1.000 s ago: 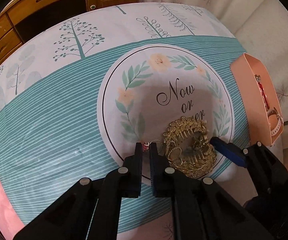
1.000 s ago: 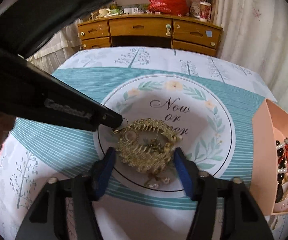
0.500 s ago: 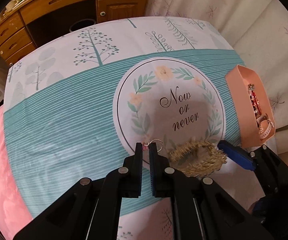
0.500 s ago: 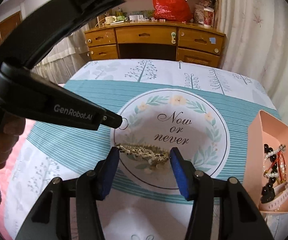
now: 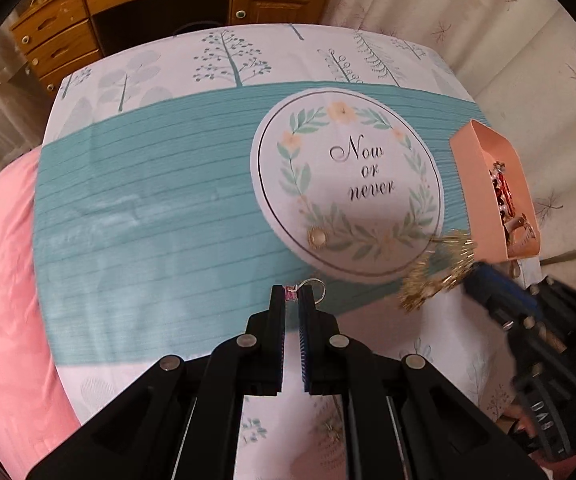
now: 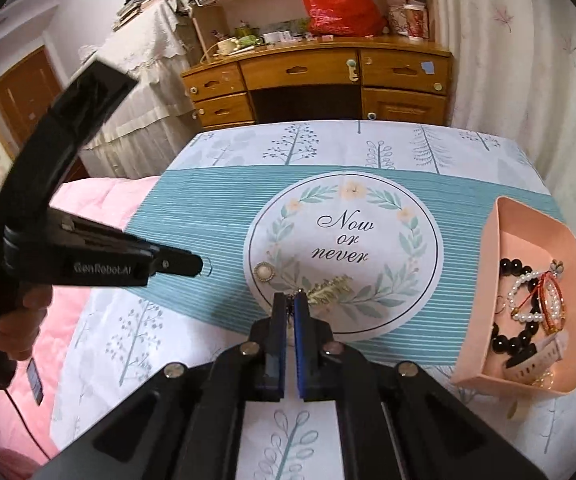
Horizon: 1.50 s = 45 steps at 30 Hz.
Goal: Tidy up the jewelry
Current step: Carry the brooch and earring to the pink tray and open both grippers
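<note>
My left gripper (image 5: 292,294) is shut on a small silver hoop earring (image 5: 315,287) with a pink bead, held above the teal cloth; it also shows at left in the right wrist view (image 6: 202,266). My right gripper (image 6: 289,300) is shut on a gold leafy necklace (image 6: 330,286), lifted off the cloth; in the left wrist view the necklace (image 5: 440,270) hangs blurred from the blue fingers (image 5: 496,288). A round pearl brooch (image 6: 264,271) lies on the white circle's left lower edge, also seen in the left wrist view (image 5: 317,237). A pink tray (image 6: 504,248) at right holds bead bracelets.
The printed cloth (image 6: 208,216) covers a bed, with a pink quilt (image 5: 0,280) on its left side. A wooden desk (image 6: 320,80) stands beyond the far edge. A curtain (image 6: 520,60) hangs at the right.
My right gripper closed on the gold necklace and lifted it toward the right. My left gripper rose and pulled back left with the earring. The pearl brooch is now uncovered.
</note>
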Motion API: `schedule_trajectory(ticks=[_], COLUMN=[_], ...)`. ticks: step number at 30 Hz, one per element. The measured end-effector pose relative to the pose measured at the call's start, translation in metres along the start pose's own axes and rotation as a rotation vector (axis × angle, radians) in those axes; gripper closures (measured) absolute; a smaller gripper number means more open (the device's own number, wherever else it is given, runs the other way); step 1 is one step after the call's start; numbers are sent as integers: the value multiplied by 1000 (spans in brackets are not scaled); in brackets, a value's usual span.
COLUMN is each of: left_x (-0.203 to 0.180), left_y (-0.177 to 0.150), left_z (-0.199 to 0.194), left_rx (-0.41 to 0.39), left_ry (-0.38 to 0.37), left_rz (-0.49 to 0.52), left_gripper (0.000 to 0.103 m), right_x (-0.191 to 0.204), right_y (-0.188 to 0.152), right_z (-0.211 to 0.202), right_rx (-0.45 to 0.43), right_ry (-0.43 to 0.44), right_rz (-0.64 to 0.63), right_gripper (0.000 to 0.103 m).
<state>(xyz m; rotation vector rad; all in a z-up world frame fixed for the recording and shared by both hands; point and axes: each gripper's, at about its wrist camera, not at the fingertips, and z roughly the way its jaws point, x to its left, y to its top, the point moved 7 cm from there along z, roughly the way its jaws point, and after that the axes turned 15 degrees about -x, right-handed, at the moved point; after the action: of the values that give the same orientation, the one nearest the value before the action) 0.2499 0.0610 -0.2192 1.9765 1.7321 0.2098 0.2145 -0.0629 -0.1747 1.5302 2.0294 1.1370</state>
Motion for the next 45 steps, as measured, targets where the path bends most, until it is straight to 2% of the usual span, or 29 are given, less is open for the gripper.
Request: schedule_trajectory(ticks=[9,16,22,28,39,41,42,43,44,45], left_x=[-33,-80,-125,-175,-262,-269,-270,-269,-268,-265], left_y=[-2,18,34,43,60,62,61,59,57,54], left_z=[-35,-69,-85,-76,-29,-21,-18,-15,-13,-11], left_rx=[-27,-122,-232,-306,-321,-298,-290,-279,-267,-253], left_ry=[-2,-31,-96,-161,-243,-206,-192,-184,-182,-181], left_rz=[-5,-30,-80,-117,-115,-108,-110,-120,-136,-160], left_gripper=[99,99,99,99,98,95,89,79,77,68], right_x=[-17,-49,-85,-124,-179,-187,-191,-194,-197,-200], right_y=[30,68,100,117,116,113,111,110,109,109], right_z=[-49,-95,-127,-142,-131,-123,-120,-119,-118,-118], right_rx=[-29,-97,-155,-174,-100,-60,-45,-40,-38,-40], right_ry=[43,66,93,106,109,98,88,84,84,91], right_rz=[11,34,26,9,-37,-47,-47,-41,-30,-15], right_gripper=[100,100,100,100,99,98,98,96,91,82])
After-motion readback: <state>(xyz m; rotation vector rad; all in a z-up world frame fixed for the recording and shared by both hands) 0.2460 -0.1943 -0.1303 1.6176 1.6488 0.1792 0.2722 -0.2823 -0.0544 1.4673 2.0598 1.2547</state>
